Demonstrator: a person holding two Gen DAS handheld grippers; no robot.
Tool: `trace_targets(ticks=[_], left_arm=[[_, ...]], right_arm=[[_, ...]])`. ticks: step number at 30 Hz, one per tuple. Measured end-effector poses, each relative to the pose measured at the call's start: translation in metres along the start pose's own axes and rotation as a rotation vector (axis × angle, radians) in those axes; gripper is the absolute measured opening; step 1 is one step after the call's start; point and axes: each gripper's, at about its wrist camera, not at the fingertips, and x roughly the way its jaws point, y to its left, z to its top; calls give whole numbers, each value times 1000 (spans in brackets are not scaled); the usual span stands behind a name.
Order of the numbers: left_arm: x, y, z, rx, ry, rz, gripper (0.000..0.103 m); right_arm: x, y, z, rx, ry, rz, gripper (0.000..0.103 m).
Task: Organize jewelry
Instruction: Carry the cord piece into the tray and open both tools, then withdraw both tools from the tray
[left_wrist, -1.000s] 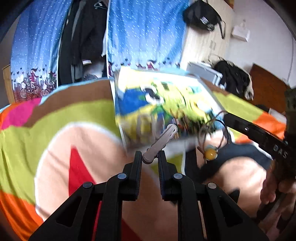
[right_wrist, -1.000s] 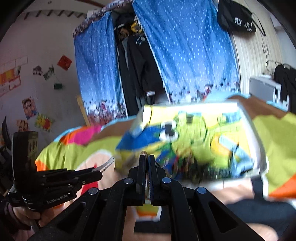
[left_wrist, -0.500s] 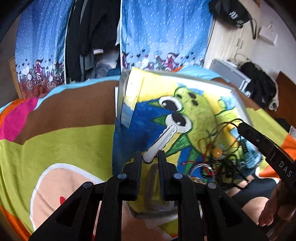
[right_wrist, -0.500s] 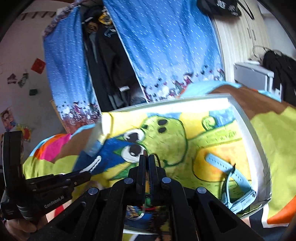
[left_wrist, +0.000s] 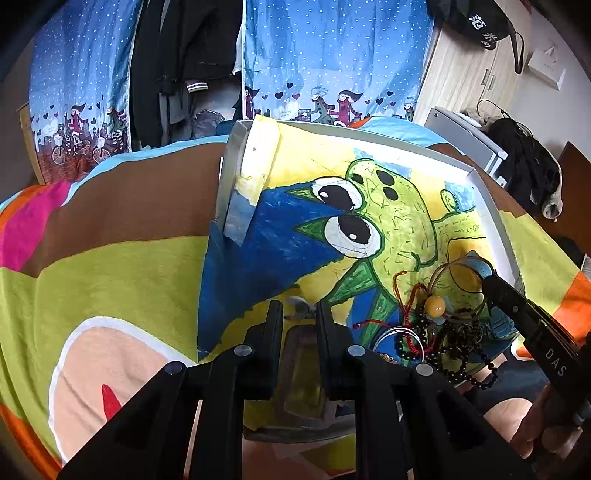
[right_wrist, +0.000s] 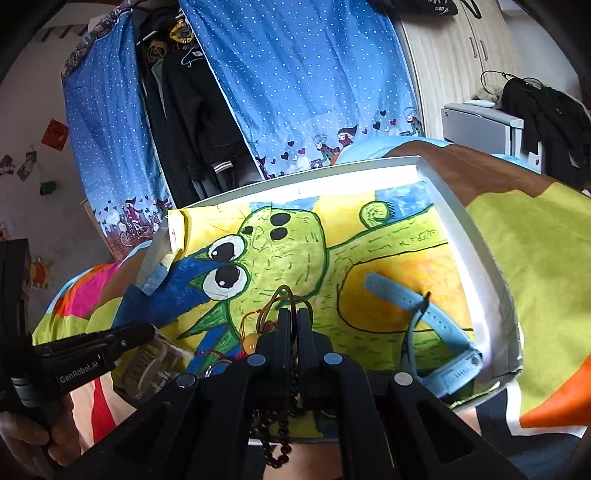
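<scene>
A white shallow tray (left_wrist: 493, 206) lined with a green cartoon drawing lies on the bed. My left gripper (left_wrist: 300, 314) is low over its near left corner, shut on a clear hair clip (left_wrist: 303, 369); the clip (right_wrist: 155, 362) also shows under the left gripper (right_wrist: 146, 330) in the right wrist view. My right gripper (right_wrist: 294, 319) is shut on a brown cord loop (right_wrist: 284, 293) of a tangled jewelry pile (left_wrist: 436, 332) with a yellow bead (right_wrist: 251, 341), red cord and black beads. A blue watch (right_wrist: 436, 332) lies in the tray's (right_wrist: 461, 221) right part. The right gripper (left_wrist: 491, 284) reaches into the pile from the right.
The tray rests on a bedspread (left_wrist: 110, 277) of green, brown, pink and orange patches. Behind hang blue dotted curtains (right_wrist: 314, 92) and dark clothes (right_wrist: 192, 110). A grey box (right_wrist: 480, 125) with black clothing stands at the right. A hand (right_wrist: 22, 443) holds the left gripper.
Both grippers came forward and down over the tray. The clip, earlier sticking up between the left fingers, now points down. The right gripper lowered the corded jewelry onto the tray.
</scene>
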Motion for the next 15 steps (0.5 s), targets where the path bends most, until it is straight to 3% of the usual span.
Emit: trace_targets(ticks=[2, 5, 6, 10, 14, 15], left_arm=[[-4, -2, 0, 7, -5, 10, 22], [-14, -5, 0, -4, -32, 11, 49], [-19, -5, 0, -13, -50, 5, 53], [-38, -8, 1, -30, -87, -2, 63], [-64, -8, 2, -47, -140, -16, 68], [-72, -10, 1, -48, -153, -15, 78]], right_arm=[[-3, 0, 0, 0, 8, -6, 7], [-12, -2, 0, 4, 0, -7, 29], [-17, -2, 0, 5, -9, -7, 35], [-35, 0, 4, -15, -28, -16, 36], [-62, 4, 8, -31, -72, -20, 58], [-68, 5, 9, -36, -82, -21, 62]])
